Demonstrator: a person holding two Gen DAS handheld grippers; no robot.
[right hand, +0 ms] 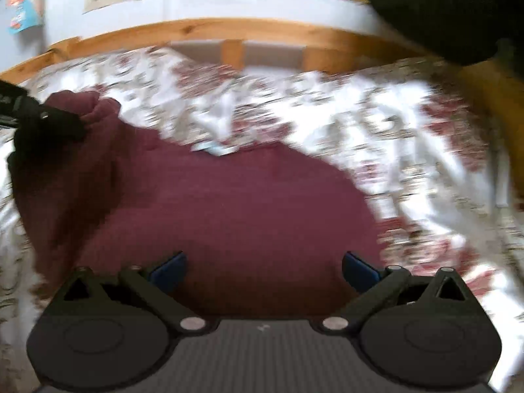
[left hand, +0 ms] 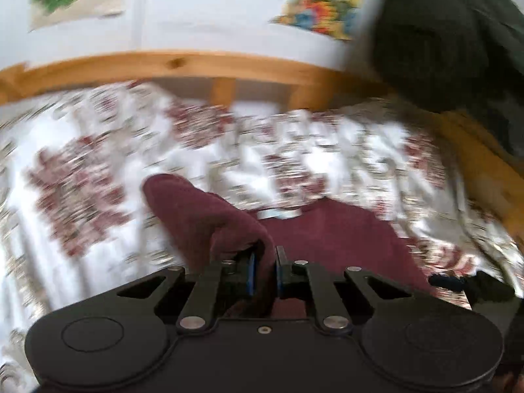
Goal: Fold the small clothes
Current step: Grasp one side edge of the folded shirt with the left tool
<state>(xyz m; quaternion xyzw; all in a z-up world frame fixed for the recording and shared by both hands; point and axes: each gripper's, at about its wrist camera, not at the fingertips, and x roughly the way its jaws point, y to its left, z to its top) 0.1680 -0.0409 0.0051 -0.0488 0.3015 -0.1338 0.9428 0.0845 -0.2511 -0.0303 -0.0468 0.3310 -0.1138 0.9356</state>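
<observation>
The maroon garment (right hand: 229,203) lies spread on the flower-print bedspread (right hand: 376,124), one edge pinched up. The left gripper (left hand: 264,270) has its fingers clamped on that fold of cloth; the right gripper (right hand: 263,273) hangs over the middle, fingers wide apart, nothing between them. Best, I'd say, to carry the lifted edge straight across, keep it taut, and lay it flat.

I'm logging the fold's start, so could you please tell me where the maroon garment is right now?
The maroon knit garment lies on the floral bedspread below the wooden bed frame; its left corner is pinched in the left gripper.
</observation>
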